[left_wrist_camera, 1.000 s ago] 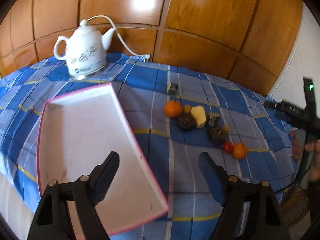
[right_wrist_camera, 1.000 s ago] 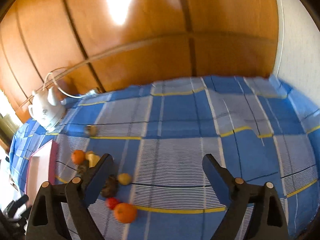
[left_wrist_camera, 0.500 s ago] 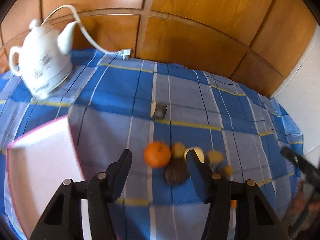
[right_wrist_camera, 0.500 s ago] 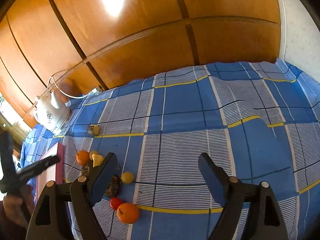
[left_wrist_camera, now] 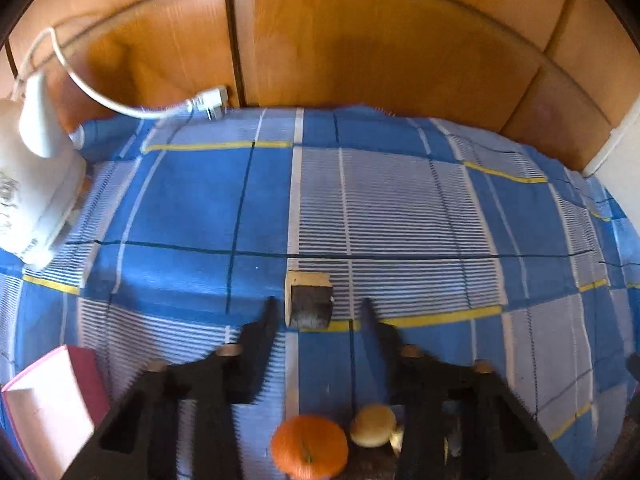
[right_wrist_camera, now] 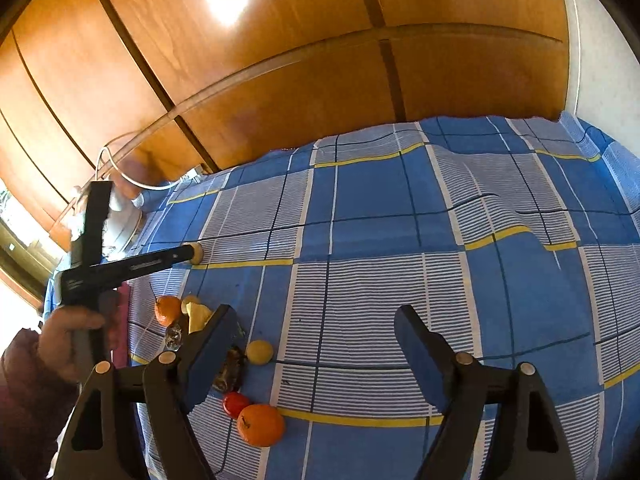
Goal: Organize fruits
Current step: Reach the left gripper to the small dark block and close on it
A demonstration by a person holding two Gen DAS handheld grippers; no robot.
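My left gripper (left_wrist_camera: 316, 312) is open, its tips on either side of a small dark block with a pale top (left_wrist_camera: 309, 300) on the blue checked cloth (left_wrist_camera: 400, 220). Below it lie an orange (left_wrist_camera: 309, 446) and a small yellow fruit (left_wrist_camera: 374, 426). The pink-rimmed white tray (left_wrist_camera: 44, 412) is at the lower left. In the right wrist view the left gripper (right_wrist_camera: 191, 254) reaches to that block. My right gripper (right_wrist_camera: 316, 336) is open and empty above the cloth. Near it lie an orange (right_wrist_camera: 260, 425), a red fruit (right_wrist_camera: 235, 404), a yellow fruit (right_wrist_camera: 259, 352) and another orange (right_wrist_camera: 168, 310).
A white electric kettle (left_wrist_camera: 32, 196) stands at the far left with its cord and plug (left_wrist_camera: 208, 102) against the wooden panel wall (left_wrist_camera: 360, 40). The cloth is wrinkled at the right (right_wrist_camera: 520, 216).
My left gripper has moved forward past the fruit cluster to the small block, and its jaws have narrowed. The right gripper has stayed almost still.
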